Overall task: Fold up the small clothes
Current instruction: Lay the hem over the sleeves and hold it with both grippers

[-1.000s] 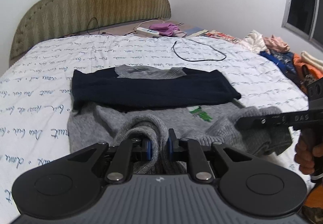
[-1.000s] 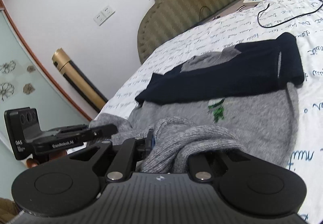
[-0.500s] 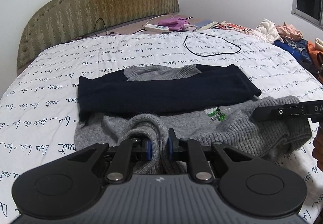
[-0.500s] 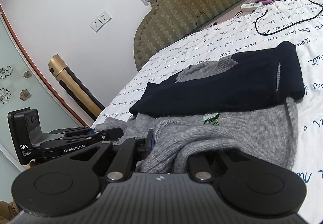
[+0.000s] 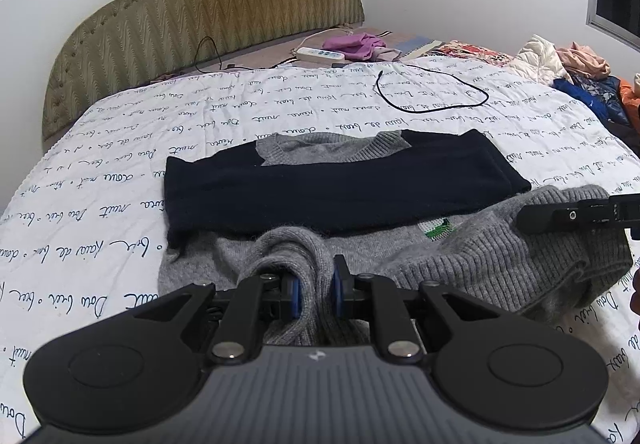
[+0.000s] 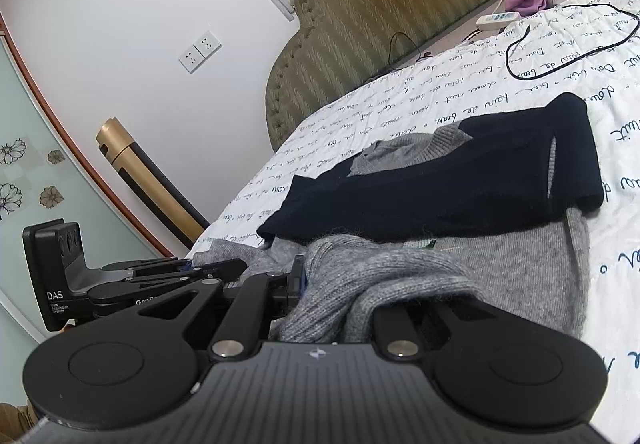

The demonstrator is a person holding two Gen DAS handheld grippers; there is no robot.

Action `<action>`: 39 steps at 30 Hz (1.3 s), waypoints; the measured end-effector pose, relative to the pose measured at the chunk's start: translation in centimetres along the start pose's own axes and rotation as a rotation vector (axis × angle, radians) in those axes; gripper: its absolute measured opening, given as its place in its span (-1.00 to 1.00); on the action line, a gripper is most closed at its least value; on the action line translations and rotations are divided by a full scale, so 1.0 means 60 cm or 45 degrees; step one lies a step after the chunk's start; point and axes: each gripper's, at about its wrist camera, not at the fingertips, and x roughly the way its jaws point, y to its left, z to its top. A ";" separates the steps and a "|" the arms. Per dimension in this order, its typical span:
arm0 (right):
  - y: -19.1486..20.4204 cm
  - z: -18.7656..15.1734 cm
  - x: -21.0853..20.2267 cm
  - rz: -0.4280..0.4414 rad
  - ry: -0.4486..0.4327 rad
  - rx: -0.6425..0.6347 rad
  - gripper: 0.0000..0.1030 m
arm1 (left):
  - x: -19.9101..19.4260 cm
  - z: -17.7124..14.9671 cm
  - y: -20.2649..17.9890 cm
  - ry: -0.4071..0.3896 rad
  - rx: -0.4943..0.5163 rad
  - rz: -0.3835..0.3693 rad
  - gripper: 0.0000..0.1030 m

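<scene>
A small grey knit sweater with navy sleeves folded across its chest lies on the bed; it also shows in the right wrist view. My left gripper is shut on the left part of the grey hem, lifted and carried over the body. My right gripper is shut on the right part of the hem, which drapes over and hides its right finger. Each gripper shows in the other's view, the right one and the left one.
The bed has a white quilt with blue script and a padded headboard. A black cable, a power strip and purple cloth lie near the head. A pile of clothes lies at the right.
Both grippers have carried the grey hem forward over the sweater toward the navy sleeves; the green chest logo is now nearly covered.
</scene>
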 end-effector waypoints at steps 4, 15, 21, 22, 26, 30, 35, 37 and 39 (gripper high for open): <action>-0.002 0.004 0.002 -0.001 -0.002 -0.001 -0.68 | 0.004 0.004 0.002 0.007 0.000 0.010 -0.71; -0.006 0.012 0.003 -0.011 -0.004 0.004 -0.68 | 0.014 0.020 0.001 0.019 0.008 0.029 -0.71; -0.009 0.023 0.009 -0.016 -0.002 0.009 -0.68 | 0.021 0.034 0.003 0.030 0.007 0.045 -0.71; -0.010 0.026 0.010 -0.017 -0.001 0.010 -0.68 | 0.023 0.036 0.003 0.033 0.007 0.047 -0.71; -0.016 0.035 0.014 -0.022 0.000 0.018 -0.68 | 0.031 0.044 0.003 0.045 0.014 0.058 -0.71; -0.023 0.044 0.021 -0.024 -0.001 0.030 -0.68 | 0.041 0.051 0.004 0.063 0.017 0.068 -0.71; -0.034 0.057 0.028 -0.027 -0.001 0.043 -0.68 | 0.054 0.064 0.008 0.076 0.015 0.073 -0.71; -0.039 0.062 0.032 -0.027 -0.002 0.047 -0.68 | 0.058 0.068 0.007 0.080 0.017 0.078 -0.71; -0.043 0.067 0.036 -0.028 -0.003 0.051 -0.68 | 0.064 0.073 0.008 0.086 0.018 0.083 -0.71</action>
